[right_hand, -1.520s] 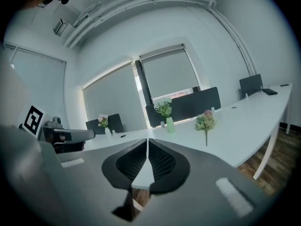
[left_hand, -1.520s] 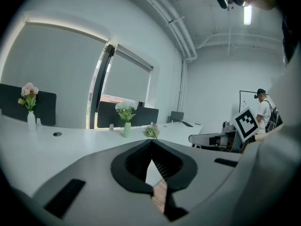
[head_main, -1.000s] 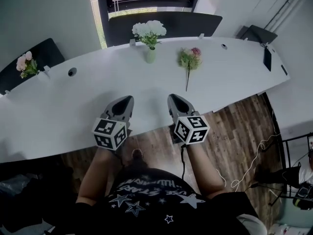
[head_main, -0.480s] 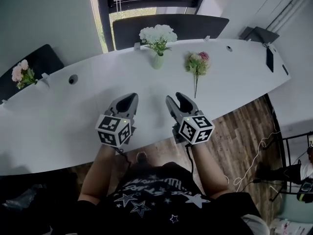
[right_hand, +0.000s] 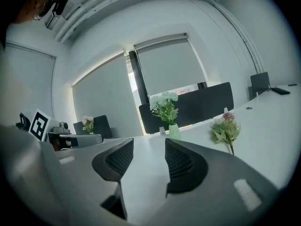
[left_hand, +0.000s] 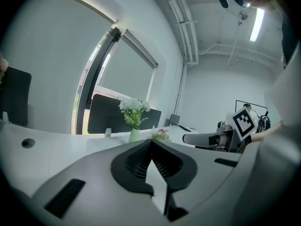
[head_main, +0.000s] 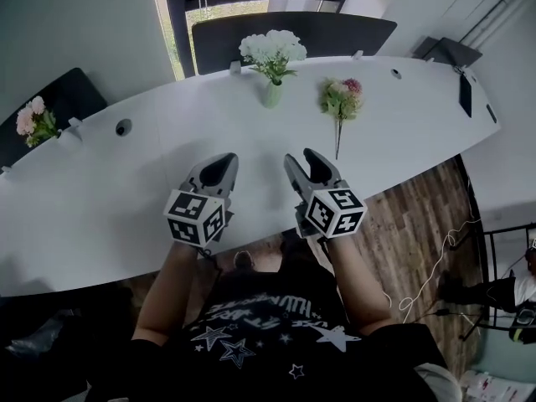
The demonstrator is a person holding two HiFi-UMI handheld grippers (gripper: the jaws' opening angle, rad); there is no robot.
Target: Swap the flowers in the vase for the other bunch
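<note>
A pale green vase (head_main: 271, 94) with white flowers (head_main: 272, 48) stands at the far edge of the long white table (head_main: 167, 141); it also shows as the vase (left_hand: 134, 135) and the vase (right_hand: 174, 131). To its right lies a loose bunch of pink and cream flowers (head_main: 342, 100), the same bunch (right_hand: 225, 129), stem toward me. My left gripper (head_main: 219, 167) hovers over the table's near part, shut and empty. Beside it my right gripper (head_main: 305, 165) has just been opening its jaws, with nothing between them. Both are well short of the flowers.
Another pink bunch (head_main: 33, 121) sits at the table's far left by a dark chair (head_main: 50, 99). A dark screen (head_main: 293, 33) stands behind the vase. Cable holes (head_main: 123, 127) dot the tabletop. A dark device (head_main: 467, 95) lies at the right end. Wooden floor (head_main: 419, 216) lies to the right.
The right gripper's jaws have spread apart from shut. Both grippers have edged forward over the table toward the flowers. The left gripper stays shut.
</note>
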